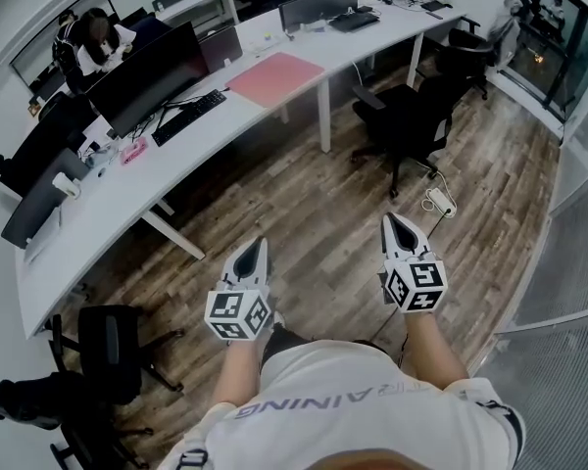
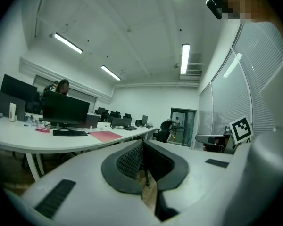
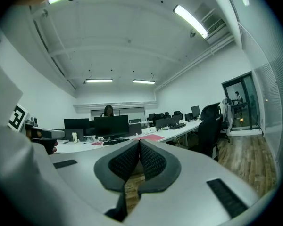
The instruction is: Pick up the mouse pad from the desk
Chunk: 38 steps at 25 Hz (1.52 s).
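A pink mouse pad (image 1: 275,76) lies flat on the long white curved desk (image 1: 137,189), far ahead of both grippers; it also shows as a pink strip (image 2: 105,135) in the left gripper view and the pad (image 3: 151,138) in the right gripper view. My left gripper (image 1: 254,250) is held level over the wooden floor, jaws shut with nothing between them. My right gripper (image 1: 399,225) hangs beside it, also shut and empty. Both point toward the desk from a distance. The left gripper (image 2: 142,147) and the right gripper (image 3: 139,145) each show their pads pressed together.
A black monitor (image 1: 147,76) and keyboard (image 1: 188,116) sit left of the pad. A black office chair (image 1: 407,120) stands between me and the desk; another chair (image 1: 108,346) is at lower left. A power strip (image 1: 439,201) lies on the floor. A person (image 1: 93,37) sits behind the monitors.
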Motion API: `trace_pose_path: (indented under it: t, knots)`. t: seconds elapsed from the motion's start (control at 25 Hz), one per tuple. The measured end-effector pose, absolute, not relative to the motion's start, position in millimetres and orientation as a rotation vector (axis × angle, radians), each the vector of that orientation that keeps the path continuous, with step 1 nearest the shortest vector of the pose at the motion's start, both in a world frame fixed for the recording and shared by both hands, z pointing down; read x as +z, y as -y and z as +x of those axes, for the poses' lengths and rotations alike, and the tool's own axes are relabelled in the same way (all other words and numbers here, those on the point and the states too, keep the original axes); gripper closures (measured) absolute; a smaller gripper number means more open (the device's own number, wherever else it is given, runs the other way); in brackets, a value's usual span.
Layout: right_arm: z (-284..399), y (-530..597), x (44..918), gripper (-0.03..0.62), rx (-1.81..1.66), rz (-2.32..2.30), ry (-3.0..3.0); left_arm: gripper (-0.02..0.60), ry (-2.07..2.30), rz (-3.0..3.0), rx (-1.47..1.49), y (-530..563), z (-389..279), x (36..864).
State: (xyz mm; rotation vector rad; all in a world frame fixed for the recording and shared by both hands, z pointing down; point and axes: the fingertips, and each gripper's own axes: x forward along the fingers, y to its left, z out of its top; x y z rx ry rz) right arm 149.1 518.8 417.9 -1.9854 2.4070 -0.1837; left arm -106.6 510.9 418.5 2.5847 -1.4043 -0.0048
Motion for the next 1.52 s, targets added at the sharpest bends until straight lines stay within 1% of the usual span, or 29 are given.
trace_pose_path:
  t: [0.28, 0.6, 0.72, 1.08, 1.52]
  knots:
    - [134.8, -483.7, 427.0, 0.57, -0.225, -1.973, -2.452, 0.549, 1.397, 2.538, 0.008, -480.9, -115.6, 431.6]
    - [141.2, -399.7, 423.5, 0.569, -0.235, -2.006, -2.474, 0.549, 1.336, 2.557, -0.014, -396.6, -99.8, 428.4]
    - [129.9, -356.8, 421.3, 0.57, -0.239, -1.989, -2.489, 0.549, 1.311, 2.57, 0.003, -358.6, -100.4, 427.8]
    - [72.4, -227.7, 411.8, 0.569, -0.212, -1.931, -2.571, 0.549, 1.365, 2.536, -0.033, -243.0, -156.3, 421.7]
    - [32.2, -129.8, 438.8, 0.569, -0.295, -1.843, -2.661, 0.549, 1.438, 2.469, -0.012, -163.5, -191.3, 437.7]
